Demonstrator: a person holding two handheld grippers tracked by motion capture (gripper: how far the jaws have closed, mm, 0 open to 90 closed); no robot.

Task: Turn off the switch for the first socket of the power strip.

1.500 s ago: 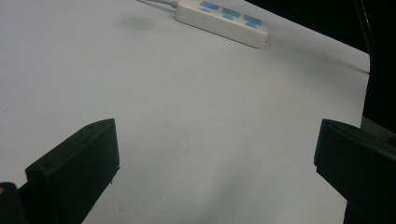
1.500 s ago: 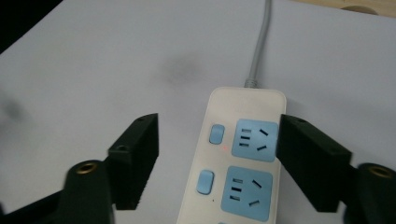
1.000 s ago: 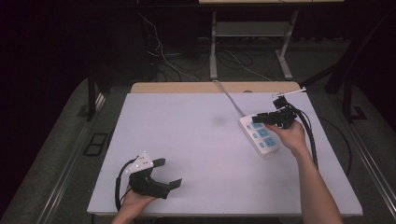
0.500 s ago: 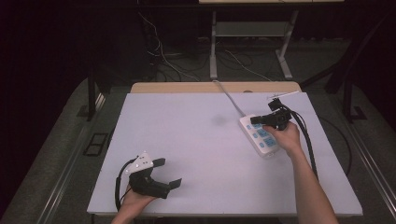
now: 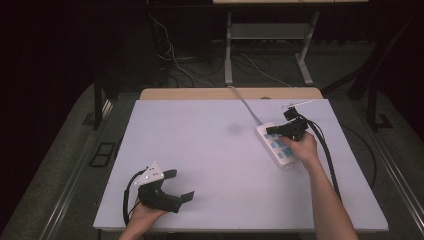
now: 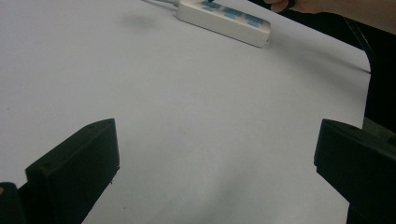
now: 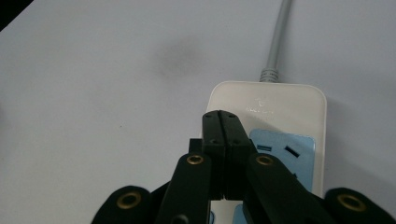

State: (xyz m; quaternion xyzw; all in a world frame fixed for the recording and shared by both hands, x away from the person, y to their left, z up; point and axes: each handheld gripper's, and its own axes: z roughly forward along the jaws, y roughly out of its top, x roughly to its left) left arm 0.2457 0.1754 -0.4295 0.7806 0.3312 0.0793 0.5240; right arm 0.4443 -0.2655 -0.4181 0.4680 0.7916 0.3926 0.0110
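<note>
Riding close, the right hand-held gripper (image 7: 223,126) shows jaws pressed together over the power strip (image 7: 280,116); left hand-held gripper (image 5: 175,185) spread.

free: bare middle and left of the white table top (image 5: 210,150) | obstacles: white power strip with blue sockets (image 5: 275,145) at right, its grey cord (image 5: 245,105) running to the far edge | floor cables (image 5: 250,65) beyond table

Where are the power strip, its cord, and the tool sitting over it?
power strip (image 5: 278,147), high view, white top face.
cord (image 7: 277,35), right gripper view, grey cable.
right tool (image 7: 223,120), right gripper view, closed tips.
</note>
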